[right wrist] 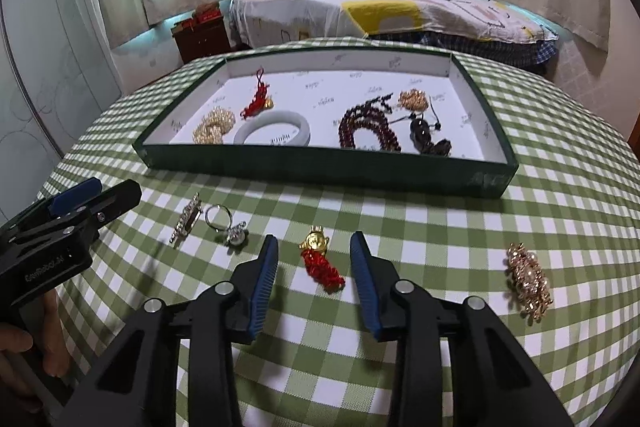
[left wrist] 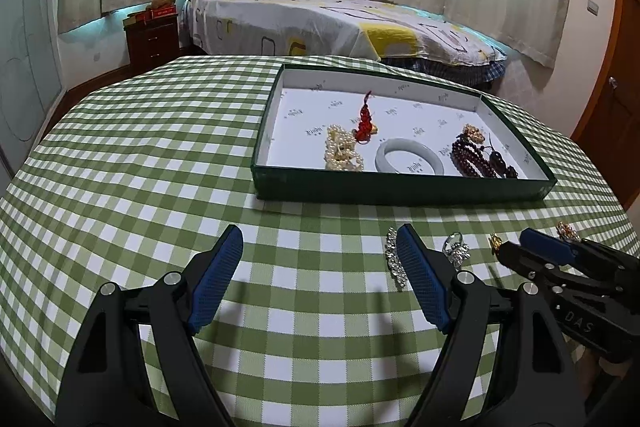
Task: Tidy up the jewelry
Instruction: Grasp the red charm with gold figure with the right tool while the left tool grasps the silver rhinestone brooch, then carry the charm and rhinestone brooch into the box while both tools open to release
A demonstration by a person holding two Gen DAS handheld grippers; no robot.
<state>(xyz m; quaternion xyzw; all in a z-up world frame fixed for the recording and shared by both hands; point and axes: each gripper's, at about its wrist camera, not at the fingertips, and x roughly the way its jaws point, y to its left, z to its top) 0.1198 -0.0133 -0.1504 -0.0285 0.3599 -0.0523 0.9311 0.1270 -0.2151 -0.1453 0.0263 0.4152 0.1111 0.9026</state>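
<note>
Closest in the left wrist view, the left gripper point(left wrist: 320, 259) holds its fingers wide apart with nothing between them, hovering over the checked table point(left wrist: 160, 155). Just beside its right finger lies a crystal brooch point(left wrist: 394, 261), then a ring point(left wrist: 456, 247), and a small gold piece at the tip of the right gripper point(left wrist: 532, 247), which enters from the right edge; its opening cannot be told from here. Beyond them sits the green box point(left wrist: 400, 187), already holding a pearl strand point(left wrist: 342, 153), a red charm point(left wrist: 365, 123), a white bangle point(left wrist: 408, 157), dark beads point(left wrist: 480, 159) and a gold cluster point(left wrist: 474, 134).

Nearest in the right wrist view, the right gripper's fingers stand open on either side of a red-and-gold charm point(right wrist: 320, 261) on the table, not closed on it. A gold brooch point(right wrist: 528, 281) lies well apart to the right; the ring point(right wrist: 228, 225) and crystal brooch point(right wrist: 185, 223) lie to the left, near the left gripper point(right wrist: 92, 197).

Judging by this, the task is roughly half done: five pieces are in the box, and four remain on the table, with the red-and-gold charm likely next.
</note>
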